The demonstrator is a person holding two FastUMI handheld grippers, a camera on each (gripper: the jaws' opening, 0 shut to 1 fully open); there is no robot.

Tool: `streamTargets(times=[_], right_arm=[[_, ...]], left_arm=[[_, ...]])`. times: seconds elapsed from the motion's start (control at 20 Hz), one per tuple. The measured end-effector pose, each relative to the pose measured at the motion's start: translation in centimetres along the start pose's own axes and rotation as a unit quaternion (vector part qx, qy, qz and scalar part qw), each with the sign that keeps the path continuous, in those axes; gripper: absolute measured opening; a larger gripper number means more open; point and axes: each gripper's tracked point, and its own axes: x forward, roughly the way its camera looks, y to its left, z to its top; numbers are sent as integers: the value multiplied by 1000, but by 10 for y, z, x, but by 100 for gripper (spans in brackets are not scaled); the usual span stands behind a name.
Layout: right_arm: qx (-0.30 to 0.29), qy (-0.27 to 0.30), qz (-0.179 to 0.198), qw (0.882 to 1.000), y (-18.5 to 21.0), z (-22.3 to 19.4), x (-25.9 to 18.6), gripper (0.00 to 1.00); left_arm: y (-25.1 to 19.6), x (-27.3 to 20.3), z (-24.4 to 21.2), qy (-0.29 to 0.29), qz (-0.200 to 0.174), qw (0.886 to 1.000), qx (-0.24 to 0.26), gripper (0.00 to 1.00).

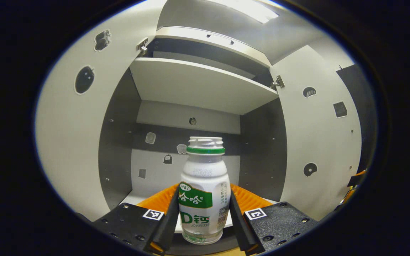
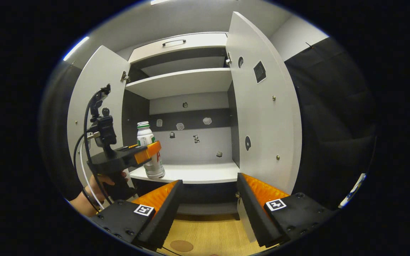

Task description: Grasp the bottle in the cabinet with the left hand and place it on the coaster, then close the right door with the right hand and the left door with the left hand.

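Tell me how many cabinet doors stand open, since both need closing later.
2. The left door is swung out beside the left tool holding the bottle; the right door is swung out opposite.

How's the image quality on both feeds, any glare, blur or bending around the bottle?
Left gripper view: bottle sharp and evenly lit between the left gripper, shelf edges bowed by the fisheye, ceiling light blown out. Right gripper view: sharp too, bottle small, doors curved, cabinet corners in shadow.
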Motion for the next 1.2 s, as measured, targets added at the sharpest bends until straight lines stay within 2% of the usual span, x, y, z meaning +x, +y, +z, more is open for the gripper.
streamTargets(times=[0.3, 0.75, 0.95, 1.2], right_arm=[[15, -15, 3, 1000, 0, 19, -7, 98], [32, -21, -2, 999, 3, 33, -29, 98], [27, -14, -9, 999, 5, 31, -35, 98], [5, -12, -3, 1000, 13, 33, -34, 98]], left_arm=[[-23, -68, -17, -22, 0, 999, 23, 69], [-72, -127, -80, -36, -20, 998, 36, 69], [-81, -150, -132, -9, -19, 1000, 18, 69], [-74, -173, -199, 39, 8, 999, 15, 69]])
